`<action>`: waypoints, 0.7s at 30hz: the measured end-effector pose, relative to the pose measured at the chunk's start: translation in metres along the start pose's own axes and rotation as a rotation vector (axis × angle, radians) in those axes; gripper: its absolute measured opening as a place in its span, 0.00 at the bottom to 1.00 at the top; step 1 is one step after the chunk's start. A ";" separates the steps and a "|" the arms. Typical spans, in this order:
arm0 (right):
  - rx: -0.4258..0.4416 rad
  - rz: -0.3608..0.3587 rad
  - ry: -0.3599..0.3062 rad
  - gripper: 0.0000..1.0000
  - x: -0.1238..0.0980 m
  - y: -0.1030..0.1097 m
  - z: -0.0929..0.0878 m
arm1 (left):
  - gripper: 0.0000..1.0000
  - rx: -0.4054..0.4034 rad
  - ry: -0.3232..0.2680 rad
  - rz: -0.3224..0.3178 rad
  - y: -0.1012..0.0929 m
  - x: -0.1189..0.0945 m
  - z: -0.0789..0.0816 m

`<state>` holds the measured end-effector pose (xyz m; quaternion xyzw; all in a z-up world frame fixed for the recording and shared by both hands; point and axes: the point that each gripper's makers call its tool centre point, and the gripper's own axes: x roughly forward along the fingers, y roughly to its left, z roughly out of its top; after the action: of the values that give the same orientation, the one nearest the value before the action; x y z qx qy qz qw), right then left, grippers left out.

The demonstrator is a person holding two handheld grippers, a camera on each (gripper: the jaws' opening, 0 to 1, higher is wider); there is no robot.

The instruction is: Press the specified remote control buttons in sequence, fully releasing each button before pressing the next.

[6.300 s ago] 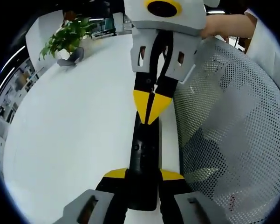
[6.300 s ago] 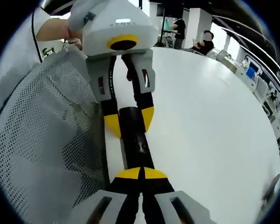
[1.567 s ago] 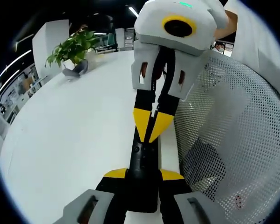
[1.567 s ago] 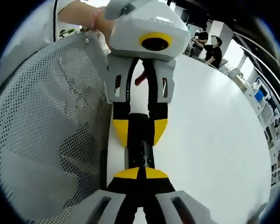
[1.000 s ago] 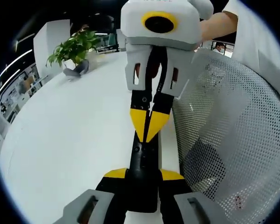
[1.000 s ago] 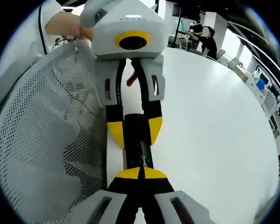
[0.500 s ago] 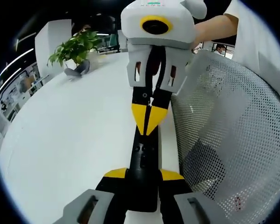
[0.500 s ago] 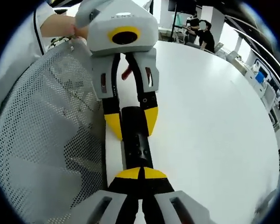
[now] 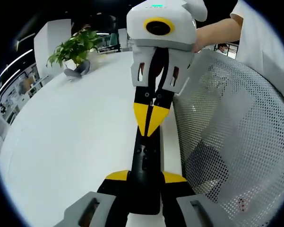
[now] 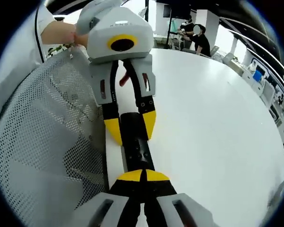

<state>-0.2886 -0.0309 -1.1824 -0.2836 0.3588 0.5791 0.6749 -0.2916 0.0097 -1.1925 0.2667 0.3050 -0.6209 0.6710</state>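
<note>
A slim black remote (image 9: 146, 158) lies lengthwise between the yellow-tipped jaws of my left gripper (image 9: 145, 178), which is shut on its near end. My right gripper (image 9: 149, 124) reaches in from the top of the left gripper view. It is shut, and its yellow tips point down at the remote's face just beyond a small button. In the right gripper view, the right gripper (image 10: 142, 176) sits shut over the remote (image 10: 134, 142), while the left gripper (image 10: 131, 126) clamps the far end. Whether the tips touch the remote I cannot tell.
The remote is held over the edge of a white round table (image 9: 71, 132). A white mesh chair back (image 9: 227, 137) stands close beside it, also seen as the mesh chair (image 10: 42, 142). A potted plant (image 9: 73, 45) stands far off. People (image 10: 194, 39) sit at the table's far side.
Over the last second the right gripper's shut tips have drawn back a little along the remote, away from the small button. The left gripper's hold is unchanged.
</note>
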 end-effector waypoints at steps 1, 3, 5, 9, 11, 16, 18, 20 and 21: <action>0.001 -0.002 0.009 0.00 -0.001 -0.001 -0.001 | 0.24 0.001 0.002 -0.001 0.000 0.000 0.000; 0.002 0.001 0.015 0.00 -0.002 0.000 -0.003 | 0.24 0.000 0.005 0.002 0.000 0.000 0.000; -0.005 0.010 0.017 0.00 -0.003 0.001 -0.004 | 0.24 -0.005 0.000 0.007 0.000 0.000 0.000; -0.020 0.031 0.048 0.00 -0.003 0.002 -0.006 | 0.24 -0.012 -0.005 0.011 0.000 0.001 0.000; -0.039 0.026 0.071 0.00 -0.002 0.002 -0.005 | 0.24 -0.009 0.001 0.010 0.000 0.001 0.000; -0.081 0.020 0.158 0.00 0.001 0.002 -0.005 | 0.24 -0.008 0.007 0.008 0.000 0.001 0.000; -0.090 0.019 0.167 0.00 0.001 0.002 -0.005 | 0.24 -0.009 0.008 0.007 0.000 0.001 0.000; -0.053 0.017 0.147 0.00 0.000 0.001 -0.007 | 0.24 -0.009 0.008 0.006 0.000 0.002 0.000; -0.020 0.015 0.126 0.00 0.000 0.001 -0.006 | 0.24 -0.009 0.009 0.007 0.000 0.002 0.000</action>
<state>-0.2906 -0.0355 -1.1858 -0.3235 0.3970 0.5686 0.6437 -0.2911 0.0085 -1.1938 0.2674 0.3101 -0.6161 0.6729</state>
